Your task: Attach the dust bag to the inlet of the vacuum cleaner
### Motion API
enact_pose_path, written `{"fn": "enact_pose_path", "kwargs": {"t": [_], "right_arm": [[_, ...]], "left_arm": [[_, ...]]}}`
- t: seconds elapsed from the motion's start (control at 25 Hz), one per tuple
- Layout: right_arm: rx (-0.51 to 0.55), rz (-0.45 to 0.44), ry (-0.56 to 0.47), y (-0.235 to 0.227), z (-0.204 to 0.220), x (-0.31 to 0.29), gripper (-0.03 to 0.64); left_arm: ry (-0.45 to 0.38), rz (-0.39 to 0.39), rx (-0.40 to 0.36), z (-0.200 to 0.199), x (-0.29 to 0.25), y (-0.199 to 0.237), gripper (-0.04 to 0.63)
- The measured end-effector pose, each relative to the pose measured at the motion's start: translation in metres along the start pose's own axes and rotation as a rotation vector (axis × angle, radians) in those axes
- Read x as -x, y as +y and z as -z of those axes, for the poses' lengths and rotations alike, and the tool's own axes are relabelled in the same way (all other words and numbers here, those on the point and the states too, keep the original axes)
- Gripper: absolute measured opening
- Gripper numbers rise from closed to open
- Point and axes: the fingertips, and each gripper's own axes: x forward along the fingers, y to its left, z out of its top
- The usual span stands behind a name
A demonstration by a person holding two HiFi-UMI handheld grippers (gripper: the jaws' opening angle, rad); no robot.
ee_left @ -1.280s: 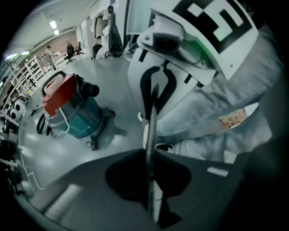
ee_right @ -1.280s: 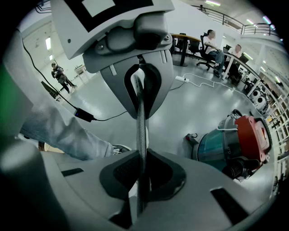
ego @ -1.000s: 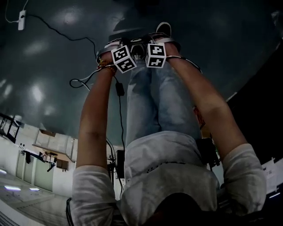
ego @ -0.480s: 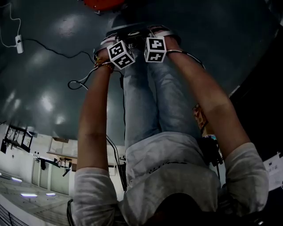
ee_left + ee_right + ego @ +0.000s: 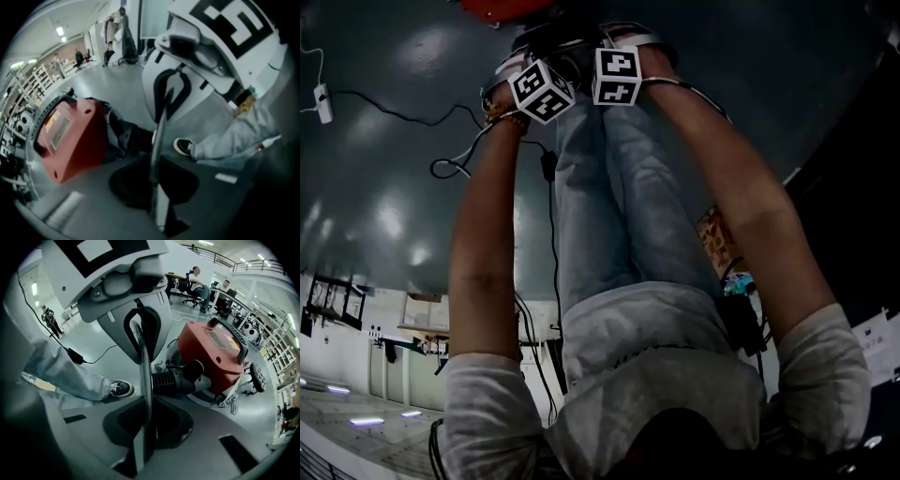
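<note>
head view: steeply down | both gripper views: close on vacuum cleaner (image 5: 70, 136)

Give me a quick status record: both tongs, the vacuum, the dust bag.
left tongs: jaws together, nothing between them
right tongs: jaws together, nothing between them
vacuum cleaner: red top, on the floor ahead of both tongs
hose: black, ribbed, below the red top
dust bag: not in view

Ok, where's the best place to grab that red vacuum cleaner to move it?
Probably the black carry handle arched over the red top of the vacuum cleaner. Come from above, jaws across the bar; the gap beneath it leaves room for one jaw.
</note>
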Motion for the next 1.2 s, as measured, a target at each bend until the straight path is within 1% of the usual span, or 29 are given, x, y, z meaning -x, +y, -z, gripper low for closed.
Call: {"fn": "enact_pose_path", "kwargs": {"t": [0.12,0.16,0.2,0.28,0.36,0.4,0.44,0.56,0.6,0.64,0.68,0.8,0.88,1.0,1.08,1.16,1.2], "right_arm": [[-0.041,-0.012,0.013,0.002,0.012,-0.008,0.031],[-0.059,-0.013,0.019,0.001,0.015,-0.012,0.031],[-0.073,-0.013,0.024,-0.001,0.017,-0.015,0.031],[-0.073,-0.009,0.032,-0.008,0.014,-0.016,0.032],[-0.018,0.001,0.036,-0.012,0.003,-0.011,0.032],[0.006,0.006,0.035,-0.011,-0.001,-0.009,0.032],[0.008,0.007,0.032,-0.01,-0.002,-0.009,0.032],[-0.072,-0.012,0.02,-0.012,0.008,-0.018,0.032],[-0.086,-0.017,0.026,-0.012,0.012,-0.021,0.032],[-0.087,-0.016,0.035,-0.014,0.014,-0.022,0.032],[-0.078,-0.01,0.045,-0.016,0.013,-0.02,0.032],[-0.059,0.007,0.046,-0.024,0.004,-0.017,0.034],[-0.089,0.004,0.031,-0.026,0.005,-0.023,0.034],[-0.129,-0.003,0.021,-0.024,0.014,-0.028,0.034],[-0.084,0.005,0.041,-0.025,0.012,-0.02,0.034],[-0.027,0.016,0.045,-0.028,0.003,-0.013,0.034],[-0.02,0.017,0.042,-0.03,0.001,-0.013,0.034]], "left_arm": [[0.035,-0.004,-0.097,-0.005,-0.006,-0.001,0.035],[0.041,-0.008,-0.114,-0.007,-0.009,0.001,0.037],[0.042,-0.014,-0.119,-0.007,-0.011,0.003,0.038],[0.031,-0.024,-0.095,-0.004,-0.015,0.008,0.043],[0.031,-0.026,-0.053,0.005,-0.017,0.012,0.044],[0.041,-0.025,-0.046,0.009,-0.018,0.012,0.04],[0.052,-0.026,-0.056,0.011,-0.017,0.013,0.038],[0.072,-0.019,-0.136,0.001,-0.015,0.019,0.041],[0.076,-0.015,-0.162,-0.002,-0.016,0.021,0.041],[0.077,-0.013,-0.171,-0.003,-0.017,0.021,0.041],[0.076,-0.012,-0.157,-0.002,-0.018,0.021,0.041],[0.08,0.002,-0.081,0.006,-0.022,0.022,0.038],[0.093,0.015,-0.084,0.005,-0.023,0.026,0.037],[0.103,0.032,-0.124,-0.004,-0.022,0.03,0.038],[0.106,0.05,-0.109,-0.004,-0.025,0.027,0.034],[0.107,0.066,-0.061,0.003,-0.028,0.022,0.029],[0.109,0.07,-0.044,0.006,-0.029,0.02,0.026]]}}
